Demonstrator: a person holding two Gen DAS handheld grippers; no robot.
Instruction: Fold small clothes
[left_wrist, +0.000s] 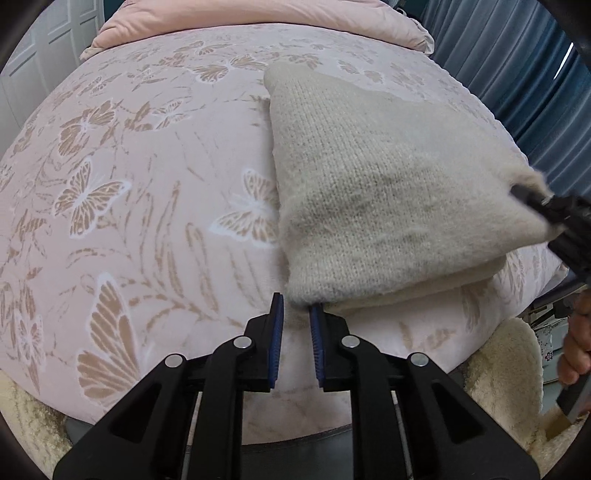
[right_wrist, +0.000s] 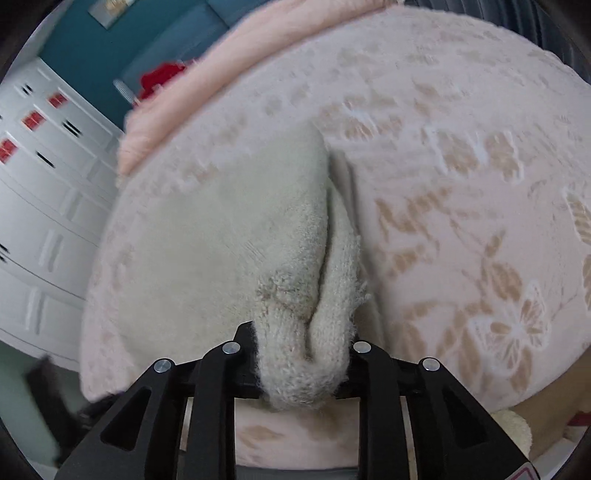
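A cream knitted garment (left_wrist: 388, 192) lies folded on the pink butterfly bedspread (left_wrist: 129, 184). My left gripper (left_wrist: 296, 314) sits just below the garment's near left corner, jaws a little apart with blue pads and nothing between them. My right gripper (left_wrist: 532, 197) shows at the right edge of the left wrist view, pinching the garment's right corner and lifting it. In the right wrist view the right gripper (right_wrist: 303, 354) is shut on a bunched fold of the garment (right_wrist: 236, 229), which stretches away over the bed.
A pink pillow or duvet (left_wrist: 258, 22) lies at the head of the bed. Blue curtains (left_wrist: 517, 92) hang on the right. A cream fluffy rug (left_wrist: 506, 362) lies beside the bed. White cabinet doors (right_wrist: 44, 192) stand to the left in the right wrist view.
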